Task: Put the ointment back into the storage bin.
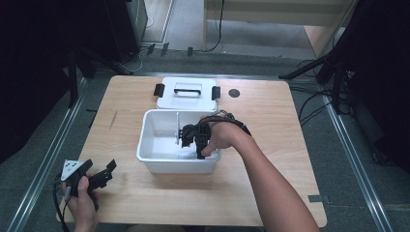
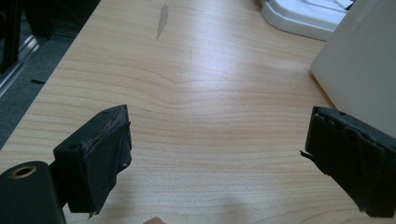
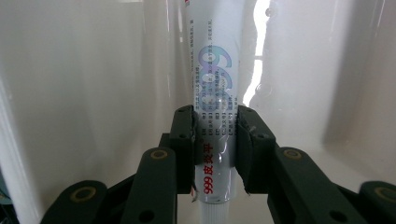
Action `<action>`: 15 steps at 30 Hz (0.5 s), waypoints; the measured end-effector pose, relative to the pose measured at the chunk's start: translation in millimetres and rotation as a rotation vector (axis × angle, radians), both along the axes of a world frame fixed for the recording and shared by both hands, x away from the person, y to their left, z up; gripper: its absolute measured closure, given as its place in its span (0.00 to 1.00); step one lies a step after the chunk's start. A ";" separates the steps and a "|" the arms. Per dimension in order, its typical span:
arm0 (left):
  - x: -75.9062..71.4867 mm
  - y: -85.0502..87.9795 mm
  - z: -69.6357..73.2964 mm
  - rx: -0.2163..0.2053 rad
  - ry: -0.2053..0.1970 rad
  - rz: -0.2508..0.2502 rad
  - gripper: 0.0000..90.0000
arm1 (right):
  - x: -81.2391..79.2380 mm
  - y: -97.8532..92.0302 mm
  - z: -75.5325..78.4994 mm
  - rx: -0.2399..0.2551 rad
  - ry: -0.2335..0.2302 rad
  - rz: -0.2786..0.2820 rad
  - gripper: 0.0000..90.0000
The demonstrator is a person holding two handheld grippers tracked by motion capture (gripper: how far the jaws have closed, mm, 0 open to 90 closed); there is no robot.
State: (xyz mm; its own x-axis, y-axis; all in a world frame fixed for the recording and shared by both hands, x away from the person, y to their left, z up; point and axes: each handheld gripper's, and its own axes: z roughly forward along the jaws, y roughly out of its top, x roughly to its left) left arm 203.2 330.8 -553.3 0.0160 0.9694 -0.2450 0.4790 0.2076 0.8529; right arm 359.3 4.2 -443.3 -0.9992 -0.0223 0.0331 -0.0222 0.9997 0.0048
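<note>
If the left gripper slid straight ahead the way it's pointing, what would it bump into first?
Probably nothing soon: the left gripper is open over bare table. The white box sits off to one side, the lid farther ahead on that side. Depth is unclear.

The one piece of readable print stands on the white ointment tube (image 3: pixel 215 107) seen in the right gripper view, clamped between the jaws of the right claw (image 3: pixel 215 149). Near the tube's lower end, red characters read "999皮炎平" running along its length (turned sideways in this view). Higher up the tube, a large pale blue "999" logo runs the same way. Around and between these sit blocks of fine dark Chinese print, too small and blurred to make out. A trace of red marking at the tube's far end cannot be read.
</note>
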 end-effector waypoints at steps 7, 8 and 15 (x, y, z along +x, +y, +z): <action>0.0 0.1 0.0 0.000 0.000 -0.001 0.08 | 0.7 -0.2 1.3 0.014 0.022 -0.030 0.75; 0.0 0.0 0.0 0.000 0.000 0.000 0.09 | 0.6 -0.6 2.3 0.014 0.017 -0.032 0.76; 0.0 -0.1 0.0 0.003 0.000 -0.001 0.09 | 3.2 -5.4 12.8 0.064 0.010 -0.069 0.84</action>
State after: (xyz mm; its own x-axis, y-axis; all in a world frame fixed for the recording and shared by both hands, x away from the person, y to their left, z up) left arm 203.2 330.7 -553.2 0.0172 0.9702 -0.2416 0.4797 0.2040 0.8534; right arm 362.4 -1.1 -430.5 -0.9981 0.0439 0.0437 0.0469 0.9966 0.0683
